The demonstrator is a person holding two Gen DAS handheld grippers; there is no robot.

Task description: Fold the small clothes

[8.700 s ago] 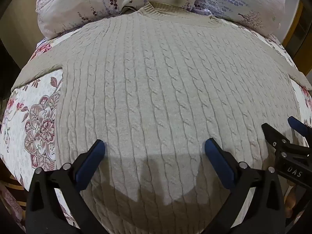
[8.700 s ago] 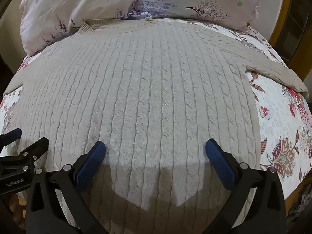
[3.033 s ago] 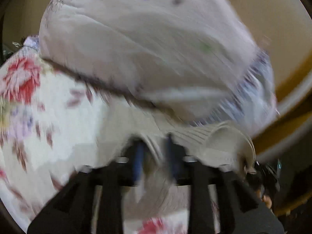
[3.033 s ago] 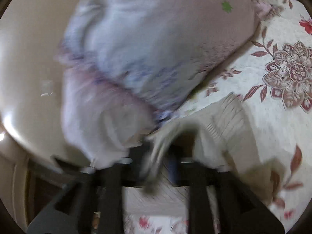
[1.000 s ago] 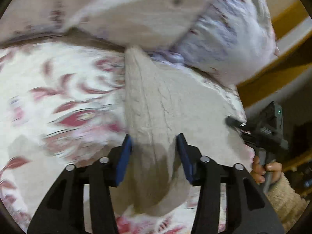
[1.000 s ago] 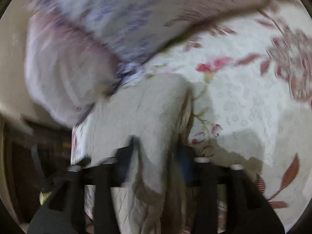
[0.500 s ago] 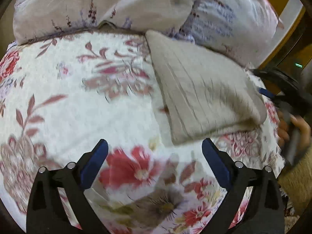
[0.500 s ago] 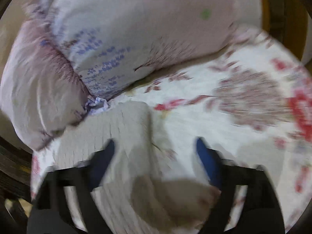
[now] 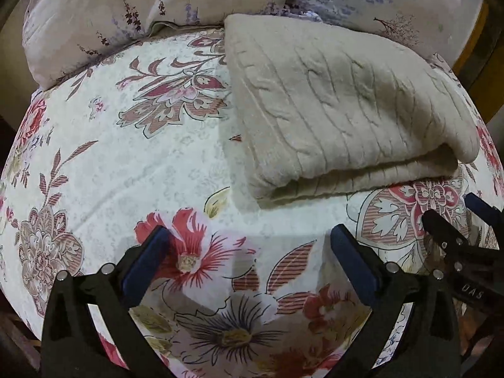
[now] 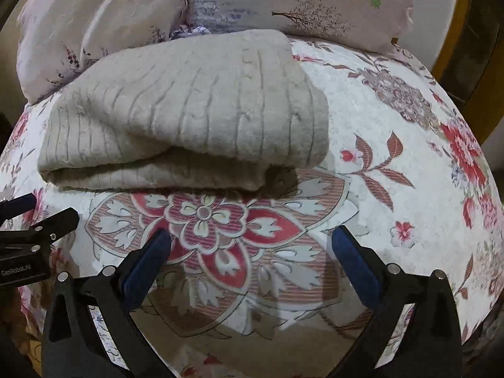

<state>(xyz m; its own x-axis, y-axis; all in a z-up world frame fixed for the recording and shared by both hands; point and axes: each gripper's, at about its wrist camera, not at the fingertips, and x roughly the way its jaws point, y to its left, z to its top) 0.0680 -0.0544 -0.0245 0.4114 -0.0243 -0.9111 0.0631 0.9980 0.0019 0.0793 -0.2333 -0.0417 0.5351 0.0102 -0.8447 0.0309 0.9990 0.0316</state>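
Observation:
A beige cable-knit sweater (image 9: 340,107) lies folded into a thick rectangle on the floral bedspread (image 9: 126,163), close to the pillows. It also shows in the right wrist view (image 10: 189,113). My left gripper (image 9: 249,245) is open and empty, hovering over the bedspread in front of the sweater's left corner. My right gripper (image 10: 252,245) is open and empty, in front of the sweater's right part. The right gripper also shows at the right edge of the left wrist view (image 9: 466,233), and the left gripper at the left edge of the right wrist view (image 10: 28,217).
Two pillows (image 9: 157,3) (image 10: 299,3) lie behind the sweater at the head of the bed. A wooden bed frame (image 10: 466,63) runs along the right side. The bedspread (image 10: 393,157) stretches bare to the right of the sweater.
Both grippers let go of the folded sweater and pulled back toward the foot of the bed. Their jaws went from shut on cloth to wide open. The sweater now rests still.

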